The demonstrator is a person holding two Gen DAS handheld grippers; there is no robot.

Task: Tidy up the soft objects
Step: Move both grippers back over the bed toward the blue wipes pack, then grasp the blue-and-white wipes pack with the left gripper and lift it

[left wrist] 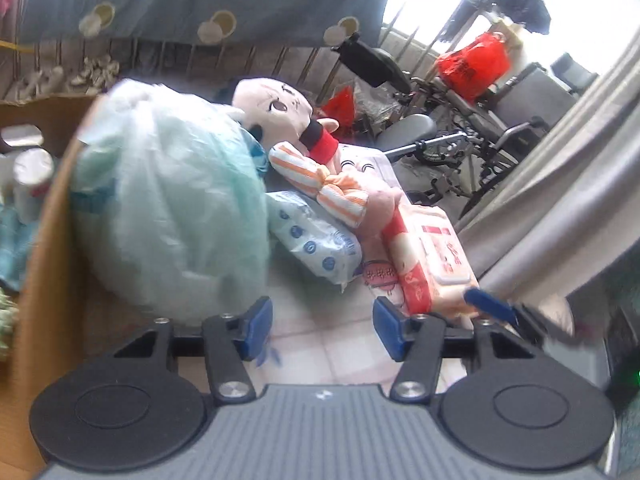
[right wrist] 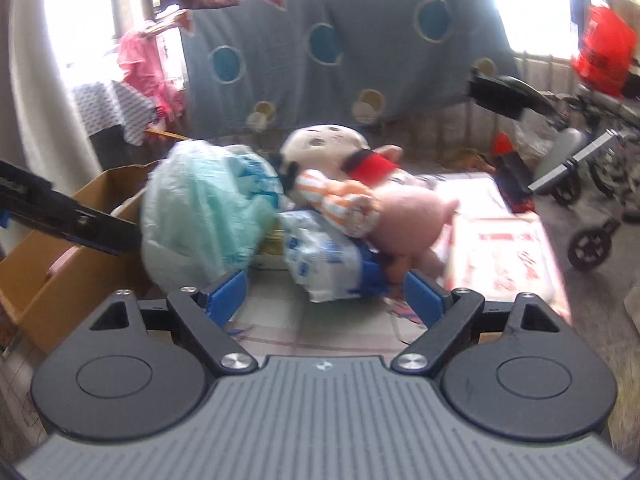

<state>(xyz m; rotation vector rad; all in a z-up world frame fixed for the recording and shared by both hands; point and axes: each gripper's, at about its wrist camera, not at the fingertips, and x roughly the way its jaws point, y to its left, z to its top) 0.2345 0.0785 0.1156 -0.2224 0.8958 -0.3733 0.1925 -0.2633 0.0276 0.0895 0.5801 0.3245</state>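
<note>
Left wrist view: my left gripper (left wrist: 322,326) hangs with its jaws apart and nothing between them; ahead, a pale green plastic bag (left wrist: 168,208) bulges against the cardboard box (left wrist: 44,264); just right of it lies a blue-dotted tissue pack (left wrist: 316,240); a striped plush (left wrist: 320,180) and a big-headed doll (left wrist: 276,106) are piled on top; a red-and-pink wipes pack (left wrist: 432,268) rests at the right, on the tiled surface (left wrist: 320,348); right wrist view: my right gripper (right wrist: 326,300) stands wide and holds nothing, its pads short of the tissue pack; the pink plush (right wrist: 408,220) leans over that pack; blur hides finer contact.
</note>
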